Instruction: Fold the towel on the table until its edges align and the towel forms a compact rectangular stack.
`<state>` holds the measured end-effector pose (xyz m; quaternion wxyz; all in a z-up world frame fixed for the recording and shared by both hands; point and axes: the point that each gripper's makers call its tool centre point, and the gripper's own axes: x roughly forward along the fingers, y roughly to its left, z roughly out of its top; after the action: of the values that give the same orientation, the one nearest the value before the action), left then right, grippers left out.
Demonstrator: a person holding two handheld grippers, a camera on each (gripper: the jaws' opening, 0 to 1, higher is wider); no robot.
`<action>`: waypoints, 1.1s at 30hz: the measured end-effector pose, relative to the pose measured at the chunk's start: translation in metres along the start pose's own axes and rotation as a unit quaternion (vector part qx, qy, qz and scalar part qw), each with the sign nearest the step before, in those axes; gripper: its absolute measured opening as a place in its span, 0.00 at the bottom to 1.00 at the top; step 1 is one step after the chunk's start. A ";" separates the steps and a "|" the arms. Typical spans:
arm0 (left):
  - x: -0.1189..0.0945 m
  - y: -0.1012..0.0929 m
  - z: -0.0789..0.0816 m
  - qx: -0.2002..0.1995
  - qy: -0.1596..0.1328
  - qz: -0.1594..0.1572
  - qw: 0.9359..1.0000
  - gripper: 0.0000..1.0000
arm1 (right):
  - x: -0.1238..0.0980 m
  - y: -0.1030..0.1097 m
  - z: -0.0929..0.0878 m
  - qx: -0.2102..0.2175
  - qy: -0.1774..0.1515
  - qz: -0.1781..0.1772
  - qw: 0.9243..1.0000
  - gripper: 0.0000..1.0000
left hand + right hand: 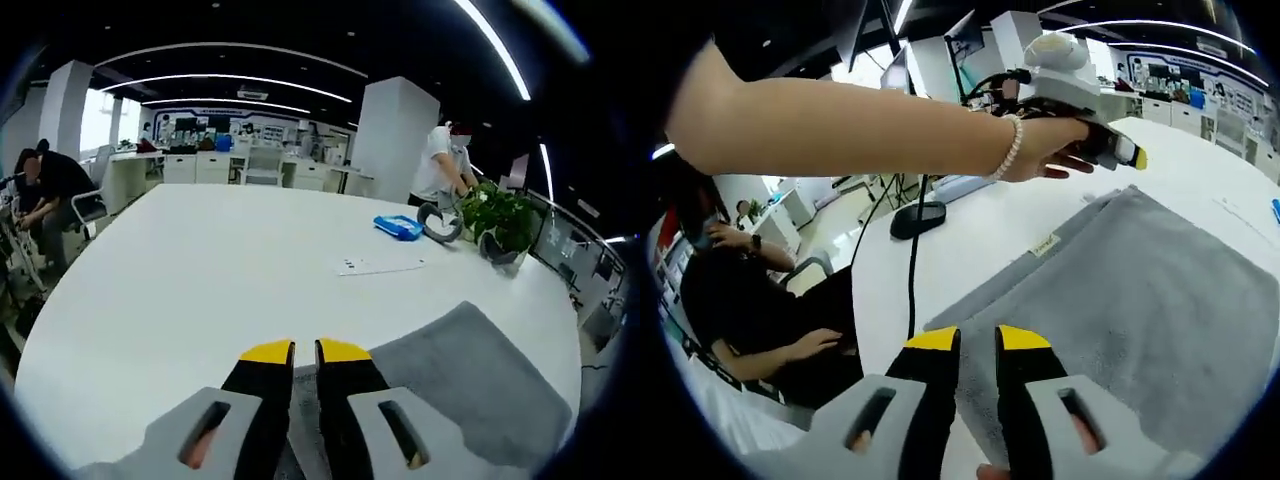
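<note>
The towel (1140, 310) is spread flat on the table (200, 280), with one corner set close to the table's near edge. Further along the tabletop, a sheet of paper (380, 264) is laid beyond the towel; behind it, a packet (397, 227) and a potted plant (500, 220) are placed by the far edge.

Grey towel (1140, 300): one item, plush fabric, plain colour. It lay flat on the white table (200, 280), spread in a broad sheet with a few soft ripples. A small pale label (1044, 245) sat at one hemmed edge. In the left gripper view the towel (470, 385) showed one rounded corner pointing up the table, its long edges running straight. It lay near the table's rim.
</note>
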<state>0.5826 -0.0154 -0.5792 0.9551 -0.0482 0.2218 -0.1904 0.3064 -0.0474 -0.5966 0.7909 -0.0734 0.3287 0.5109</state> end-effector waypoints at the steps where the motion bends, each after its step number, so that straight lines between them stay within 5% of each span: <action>1: -0.004 0.000 0.001 -0.002 -0.004 0.001 1.000 0.10 | -0.003 -0.003 0.000 -0.008 0.000 -0.005 1.000 0.11; 9: -0.044 -0.010 -0.007 0.015 -0.012 0.008 1.000 0.10 | -0.045 -0.049 -0.002 -0.013 -0.007 -0.056 0.998 0.04; 18: -0.089 -0.040 -0.027 0.039 -0.004 0.006 0.999 0.08 | -0.103 -0.146 -0.001 -0.011 -0.001 -0.155 0.988 0.00; 28: -0.133 -0.093 -0.086 0.014 0.038 -0.016 0.999 0.00 | -0.120 -0.248 -0.004 0.008 0.023 -0.237 0.971 0.00; 33: -0.150 -0.108 -0.121 -0.002 0.067 -0.001 0.998 0.00 | -0.109 -0.273 -0.022 0.013 0.066 -0.244 0.968 0.00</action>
<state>0.3678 -0.0579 -0.6079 0.9379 -0.0372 0.2857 -0.1933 0.5018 -0.2674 -0.6089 0.8692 -0.1744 0.3587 0.2923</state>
